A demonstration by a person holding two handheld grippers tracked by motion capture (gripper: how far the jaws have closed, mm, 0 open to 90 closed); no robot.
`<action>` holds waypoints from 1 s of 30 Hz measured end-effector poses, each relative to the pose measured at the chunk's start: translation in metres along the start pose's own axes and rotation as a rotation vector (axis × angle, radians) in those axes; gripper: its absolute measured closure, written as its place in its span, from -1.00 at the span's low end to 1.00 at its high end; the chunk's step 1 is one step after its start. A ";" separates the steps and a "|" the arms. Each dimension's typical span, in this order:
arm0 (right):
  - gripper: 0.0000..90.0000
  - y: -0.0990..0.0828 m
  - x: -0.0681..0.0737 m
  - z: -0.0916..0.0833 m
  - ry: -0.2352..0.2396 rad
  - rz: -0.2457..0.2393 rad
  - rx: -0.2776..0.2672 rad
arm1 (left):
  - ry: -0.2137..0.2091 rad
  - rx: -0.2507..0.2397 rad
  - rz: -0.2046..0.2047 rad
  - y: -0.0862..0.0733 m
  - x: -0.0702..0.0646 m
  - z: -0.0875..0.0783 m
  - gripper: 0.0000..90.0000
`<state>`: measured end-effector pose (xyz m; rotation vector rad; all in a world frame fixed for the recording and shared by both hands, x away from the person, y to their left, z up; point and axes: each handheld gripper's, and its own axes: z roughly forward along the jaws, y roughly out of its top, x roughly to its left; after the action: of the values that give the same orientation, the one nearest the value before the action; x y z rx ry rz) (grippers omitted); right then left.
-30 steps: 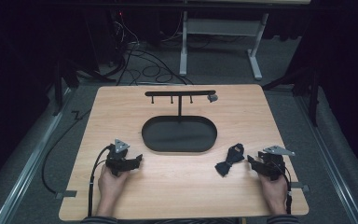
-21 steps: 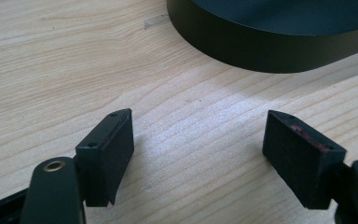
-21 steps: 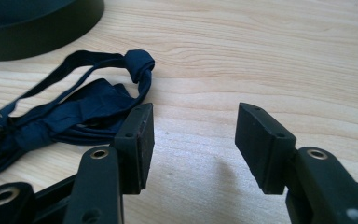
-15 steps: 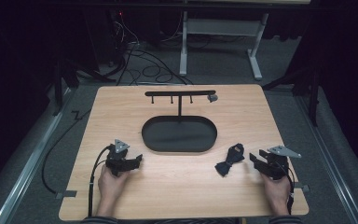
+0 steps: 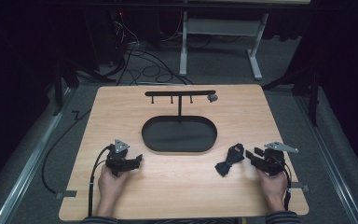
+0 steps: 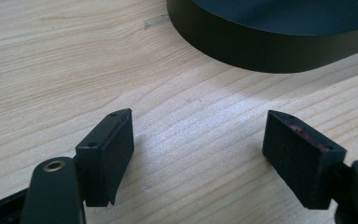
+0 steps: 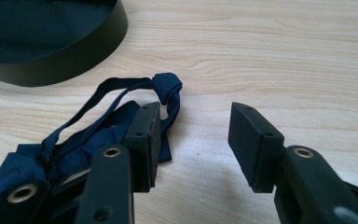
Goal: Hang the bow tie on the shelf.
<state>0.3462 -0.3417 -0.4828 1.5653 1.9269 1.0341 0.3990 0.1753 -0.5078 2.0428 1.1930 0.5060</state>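
A dark blue bow tie [image 5: 228, 161] lies crumpled on the wooden table [image 5: 177, 191], right of a black oval tray [image 5: 179, 136]. My right gripper [image 5: 251, 157] rests just right of it, open. In the right gripper view the bow tie [image 7: 164, 88] lies beside and partly behind the left jaw, and bare wood shows in the gap of that gripper [image 7: 193, 128]. My left gripper [image 5: 137, 161] sits on the table left of the tray, also open. Nothing lies in the gap of the left gripper [image 6: 198, 137], which faces the tray wall [image 6: 261, 49].
A black T-shaped stand [image 5: 180, 94] with small hooks rises from the tray's far side; a small grey piece [image 5: 211, 98] hangs at the bar's right end. The tray wall [image 7: 74, 60] stands beyond the bow tie. Cables and table legs lie on the floor behind.
My right gripper has shifted and tilted slightly beside the bow tie. The left gripper and the bow tie have stayed where they were.
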 end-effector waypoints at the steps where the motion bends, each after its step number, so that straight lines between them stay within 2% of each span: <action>1: 0.24 0.001 0.000 0.001 0.002 -0.006 -0.001 | 0.000 0.000 0.000 0.000 0.000 0.000 -0.44; 13: 0.24 0.008 0.004 0.017 0.023 0.010 0.017 | 0.000 0.000 0.000 0.000 0.000 0.000 -0.44; 22: 0.26 0.007 0.003 0.028 0.008 0.010 0.051 | 0.000 0.000 0.000 0.000 0.000 0.000 -0.44; 27: 0.38 0.005 0.003 0.033 -0.008 0.001 0.073 | 0.000 0.000 0.000 0.000 0.000 0.000 -0.44; 30: 0.42 0.004 0.003 0.033 -0.012 -0.013 0.065 | 0.000 0.000 0.000 0.000 0.000 0.000 -0.44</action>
<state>0.3725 -0.3294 -0.5001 1.5880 1.9787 0.9629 0.3990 0.1753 -0.5078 2.0431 1.1930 0.5060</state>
